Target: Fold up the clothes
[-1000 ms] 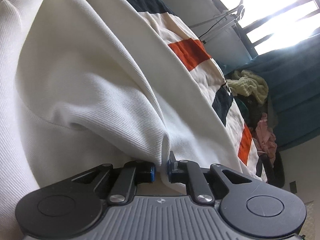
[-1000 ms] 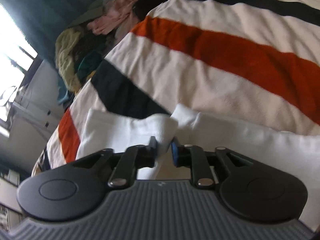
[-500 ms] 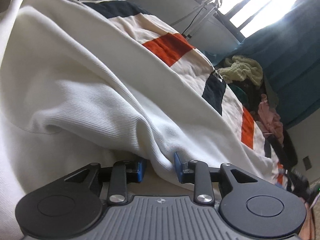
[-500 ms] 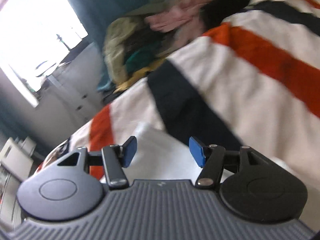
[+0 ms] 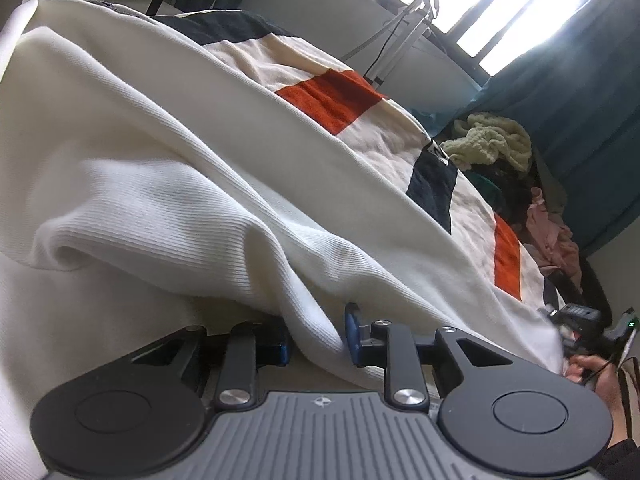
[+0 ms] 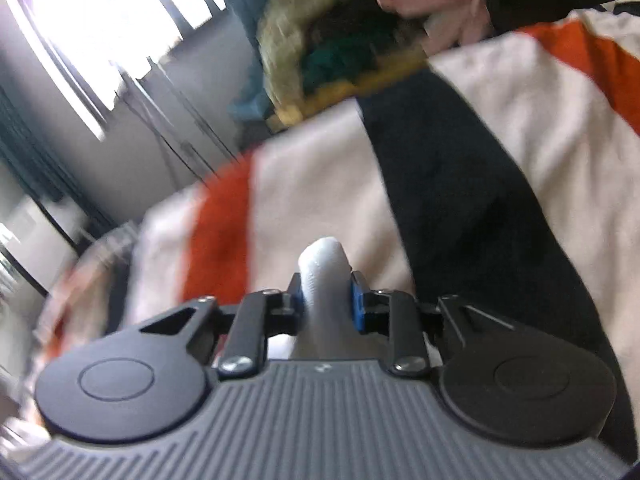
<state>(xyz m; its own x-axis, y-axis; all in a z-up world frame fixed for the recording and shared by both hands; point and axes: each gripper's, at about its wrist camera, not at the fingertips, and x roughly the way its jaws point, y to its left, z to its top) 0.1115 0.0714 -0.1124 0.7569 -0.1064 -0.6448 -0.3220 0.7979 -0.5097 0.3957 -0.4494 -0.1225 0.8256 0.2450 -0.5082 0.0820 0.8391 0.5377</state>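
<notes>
A white ribbed garment [image 5: 160, 184] lies bunched over a bed blanket [image 5: 332, 96] striped cream, orange and navy. In the left wrist view a thick fold of it runs between the blue pads of my left gripper [image 5: 318, 332]; the jaws are closing and the cloth fills the gap. In the blurred right wrist view my right gripper [image 6: 326, 300] is closing on a narrow upright fold of white cloth [image 6: 324, 264], pinched between its pads above the blanket [image 6: 460, 200]. A hand [image 5: 588, 372] with the other gripper shows at the garment's far right corner.
A heap of mixed clothes [image 5: 492, 144] [image 6: 320, 40] sits at the far end of the bed, by a teal curtain [image 5: 580, 100]. A metal rack [image 5: 408, 28] stands under the bright window. Beyond the blanket's edge the bed drops to the floor.
The right gripper let go of the white cuff, opened wide, swept along the blanket and closed on a new white fold. The left gripper loosened, rolled and took a thicker fold.
</notes>
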